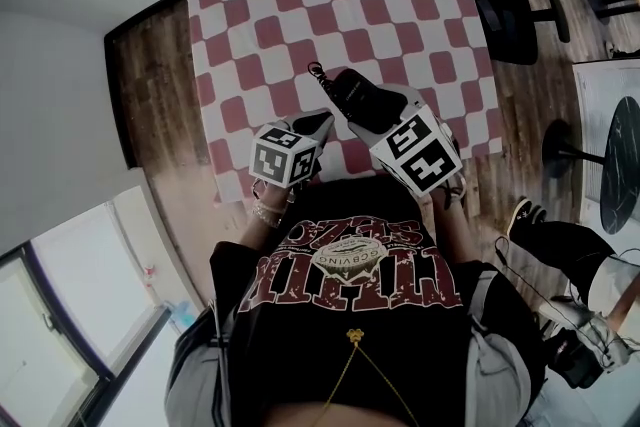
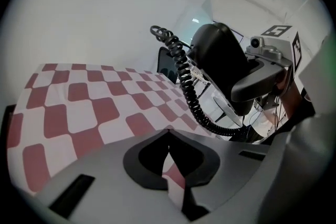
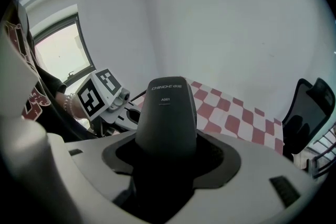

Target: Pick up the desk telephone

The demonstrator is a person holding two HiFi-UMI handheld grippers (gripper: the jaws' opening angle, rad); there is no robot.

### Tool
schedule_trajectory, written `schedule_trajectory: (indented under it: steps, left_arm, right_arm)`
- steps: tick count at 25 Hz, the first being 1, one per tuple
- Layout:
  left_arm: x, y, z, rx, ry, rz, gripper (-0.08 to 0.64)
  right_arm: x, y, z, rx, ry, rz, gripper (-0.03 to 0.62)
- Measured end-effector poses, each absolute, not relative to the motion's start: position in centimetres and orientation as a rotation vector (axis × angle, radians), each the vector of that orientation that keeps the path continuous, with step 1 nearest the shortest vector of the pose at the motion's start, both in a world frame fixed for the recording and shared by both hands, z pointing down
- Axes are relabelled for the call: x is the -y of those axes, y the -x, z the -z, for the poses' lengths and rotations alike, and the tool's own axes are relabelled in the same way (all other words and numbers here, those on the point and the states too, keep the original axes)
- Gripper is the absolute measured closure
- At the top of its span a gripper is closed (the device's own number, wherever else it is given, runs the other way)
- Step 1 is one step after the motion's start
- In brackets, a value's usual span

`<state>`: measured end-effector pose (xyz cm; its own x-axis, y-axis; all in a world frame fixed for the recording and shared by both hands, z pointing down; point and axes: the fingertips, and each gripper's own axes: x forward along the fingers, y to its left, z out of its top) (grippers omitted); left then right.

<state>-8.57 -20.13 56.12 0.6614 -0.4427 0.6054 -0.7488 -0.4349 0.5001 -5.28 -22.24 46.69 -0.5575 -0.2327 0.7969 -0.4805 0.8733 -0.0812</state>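
Telephone [image 3: 167, 113] is held lifted clear above the near edge of the checkered cloth [image 1: 380, 5]. It is clamped at one end between the jaws of the right gripper [image 3: 167, 157], apparently so that the whole body is carried off the cloth. Its coiled cord [image 2: 186, 86] is seen hanging free. The left gripper [image 2: 168, 136], just beside it over the cloth, is closed with tips together, nothing gripped, and seemingly not needed.

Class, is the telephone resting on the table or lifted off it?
Lifted: the right tool is shut on the telephone, holding it clear above the checked cloth.
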Motion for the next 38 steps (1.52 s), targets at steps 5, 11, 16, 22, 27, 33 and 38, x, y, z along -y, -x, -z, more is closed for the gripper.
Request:
schedule_trajectory:
  steps: [5, 11, 16, 22, 27, 33, 38]
  left_arm:
    - [20.0, 8.5, -56.2, 0.914, -2.091, -0.498, 0.552]
    - [19.7, 8.4, -56.3, 0.911, -2.094, -0.516, 0.552]
    - [19.6, 8.3, -56.5, 0.901, -2.093, -0.514, 0.552]
    - [19.6, 8.3, -56.5, 0.898, -2.093, -0.512, 0.552]
    - [19.6, 8.3, -56.6, 0.897, -2.091, -0.518, 0.552]
    - [19.5, 8.3, -56.8, 0.893, -2.086, -0.517, 0.552]
    - [19.5, 8.4, -56.7, 0.894, -2.086, -0.514, 0.552]
  right_arm:
    - [22.0, 5.5, -45.9, 2.190, -0.498, -0.359, 0.313]
    - [21.7, 5.5, -45.3, 2.201, -0.485, -0.357, 0.313]
    - [21.7, 5.5, -45.6, 2.198, -0.473, -0.363, 0.313]
    - [21.6, 5.4, -46.1, 2.189, -0.466, -0.372, 0.313]
    - [21.6, 5.3, -46.1, 2.182, -0.468, -0.365, 0.313]
    - [21.5, 5.3, -46.1, 2.181, -0.461, -0.365, 0.313]
    - [21.4, 5.4, -46.1, 2.178, -0.454, -0.360, 0.313]
